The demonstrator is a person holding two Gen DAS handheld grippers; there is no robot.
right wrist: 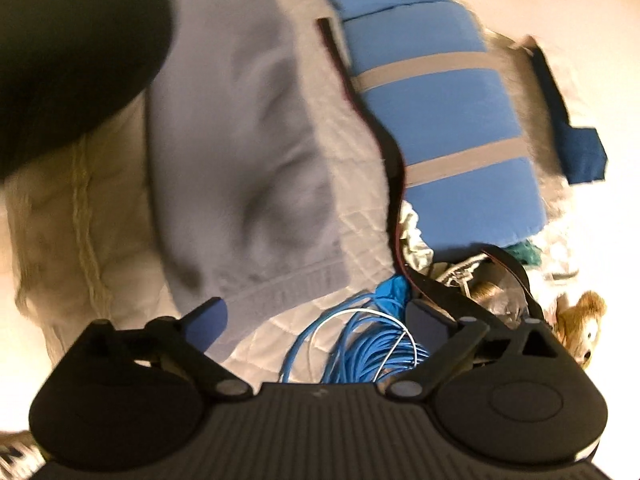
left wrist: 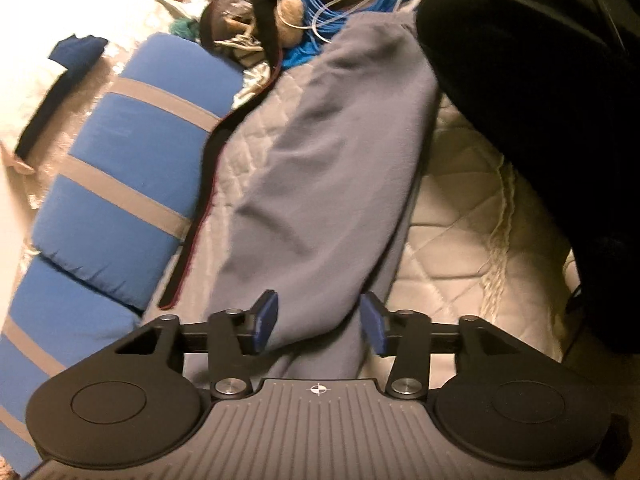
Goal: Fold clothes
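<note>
My left gripper [left wrist: 319, 326] stands half open astride one end of the grey garment [left wrist: 320, 168], its pads clear of the cloth, and my right gripper [right wrist: 316, 326] gapes wide above the ribbed hem, so the garment lies released, lengthwise on the quilt [left wrist: 460, 216].

A cream quilted bed cover [left wrist: 460, 216] with diamond stitching lies under warm, yellowish light. At its far side rests a blue cushion with grey stripes [left wrist: 132, 168]. Coiled blue cable [right wrist: 360, 344] and a brown teddy bear [right wrist: 580, 328] lie near it.
</note>
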